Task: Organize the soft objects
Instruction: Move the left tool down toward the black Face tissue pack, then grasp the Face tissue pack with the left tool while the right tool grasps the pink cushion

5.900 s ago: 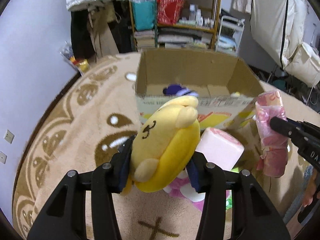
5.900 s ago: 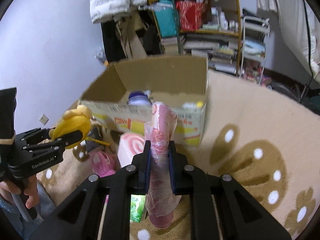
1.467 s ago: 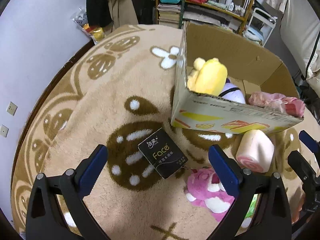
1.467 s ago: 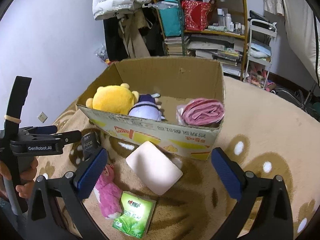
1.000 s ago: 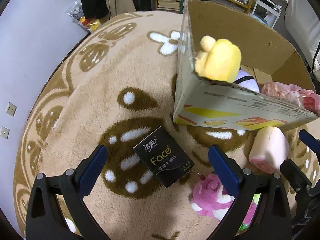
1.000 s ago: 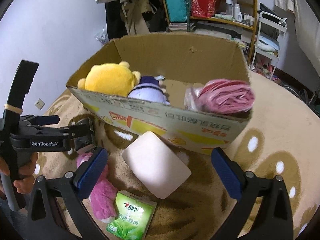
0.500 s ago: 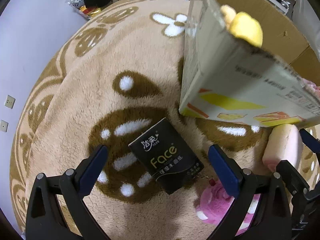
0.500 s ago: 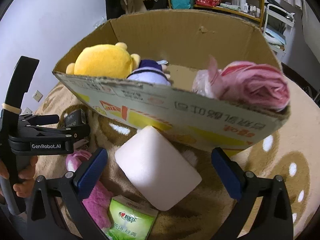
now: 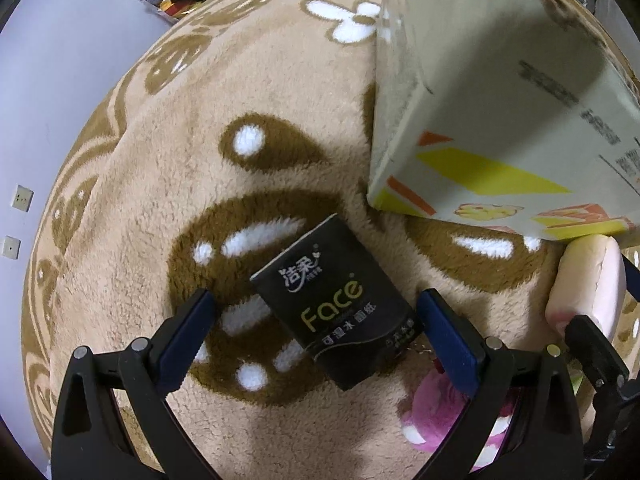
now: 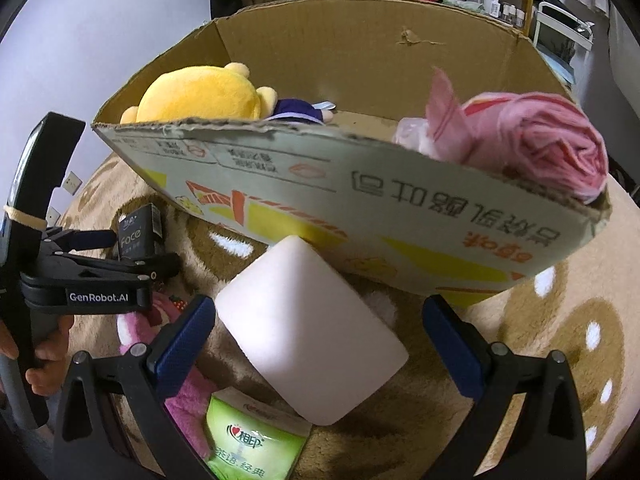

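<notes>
With three soft items lying in the cardboard box (image 10: 360,200), both spread, empty tongs are straddling the black tissue pack (image 9: 336,304) and white cushion (image 10: 308,332).

a plush tan rug (image 9: 168,168) with brown patches and white dots covers the floor. a printed cardboard box (image 10: 360,204) sits on it. just in front of the box's corner lies a black tissue pack (image 9: 338,304), flat and turned at an angle. a pale pink cushion (image 10: 308,332) rests against the box's front wall. beside it lie a pink plush toy (image 10: 180,396) and a green tissue pack (image 10: 252,446), whose far edge is tucked under the cushion's near corner.
</notes>
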`<state>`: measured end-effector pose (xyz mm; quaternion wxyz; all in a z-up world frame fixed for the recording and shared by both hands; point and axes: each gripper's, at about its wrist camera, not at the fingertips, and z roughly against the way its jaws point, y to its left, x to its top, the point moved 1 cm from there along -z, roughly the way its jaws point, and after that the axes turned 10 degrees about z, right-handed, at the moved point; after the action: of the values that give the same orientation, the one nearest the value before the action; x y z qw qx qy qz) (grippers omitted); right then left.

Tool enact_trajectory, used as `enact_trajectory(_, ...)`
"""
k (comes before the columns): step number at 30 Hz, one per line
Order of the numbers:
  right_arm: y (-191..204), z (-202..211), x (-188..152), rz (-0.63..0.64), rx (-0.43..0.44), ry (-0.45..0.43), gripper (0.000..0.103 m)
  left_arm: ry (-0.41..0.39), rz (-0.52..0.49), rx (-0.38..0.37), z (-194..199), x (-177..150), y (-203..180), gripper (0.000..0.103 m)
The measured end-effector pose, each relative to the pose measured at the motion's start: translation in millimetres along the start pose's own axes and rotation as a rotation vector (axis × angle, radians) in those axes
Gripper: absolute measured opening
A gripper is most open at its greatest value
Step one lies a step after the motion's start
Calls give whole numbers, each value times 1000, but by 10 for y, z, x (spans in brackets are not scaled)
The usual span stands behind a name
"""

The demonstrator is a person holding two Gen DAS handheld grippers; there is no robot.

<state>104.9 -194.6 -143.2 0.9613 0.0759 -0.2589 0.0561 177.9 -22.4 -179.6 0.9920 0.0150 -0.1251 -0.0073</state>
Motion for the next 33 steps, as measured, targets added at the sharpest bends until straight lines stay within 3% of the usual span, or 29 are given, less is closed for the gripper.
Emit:
enact_trajectory(9, -25, 0, -10, -16, 20, -4, 102, -2, 10, 2, -59, -5, 19, 97)
enact_trajectory(18, -22, 1, -45, -5, 54, 16, 83, -10, 20, -8, 2, -15, 18, 87)
enact_trajectory(25, 2, 37, -68, -5, 62, 9, 74, -26, 21, -1, 97, -29, 45, 68)
enact_trajectory(30, 48, 68, -77, 10, 57, 0, 62, -49, 23, 0, 160, -59, 68, 65)
enact_trajectory(33, 68, 109, -87, 15, 54, -6, 61, -63, 11, -3, 205, -94, 51, 65)
